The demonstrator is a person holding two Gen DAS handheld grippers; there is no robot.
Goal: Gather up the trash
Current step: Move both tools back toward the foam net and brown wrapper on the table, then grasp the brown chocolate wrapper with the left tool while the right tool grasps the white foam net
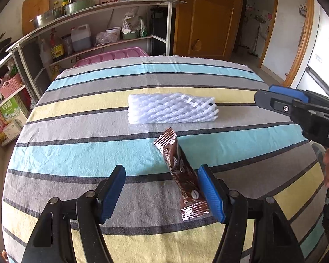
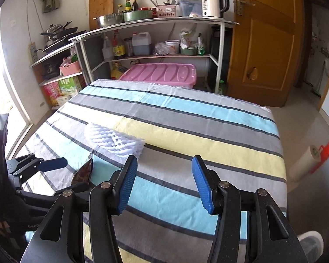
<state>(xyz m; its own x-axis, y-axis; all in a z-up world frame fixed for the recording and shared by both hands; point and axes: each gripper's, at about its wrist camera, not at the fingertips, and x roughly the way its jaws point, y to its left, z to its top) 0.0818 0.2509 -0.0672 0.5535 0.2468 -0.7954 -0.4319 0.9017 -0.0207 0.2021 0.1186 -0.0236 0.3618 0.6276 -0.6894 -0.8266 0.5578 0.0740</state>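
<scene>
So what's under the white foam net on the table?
The foam net lies flat on the striped tablecloth, across its yellow and grey stripes. Only cloth shows around it; anything beneath the net is covered. The brown wrapper lies apart, nearer the camera.

In the right wrist view the left gripper (image 2: 61, 175) covers most of the brown wrapper (image 2: 84, 172), whose print is unreadable there. In the left wrist view the picture's right edge cuts off the right gripper (image 1: 272, 97), so its jaws' spacing cannot be judged there.

Home kitchen: shelves (image 2: 155, 23) hold pots, oil bottles (image 2: 118, 46), kettle (image 2: 213, 2).
</scene>
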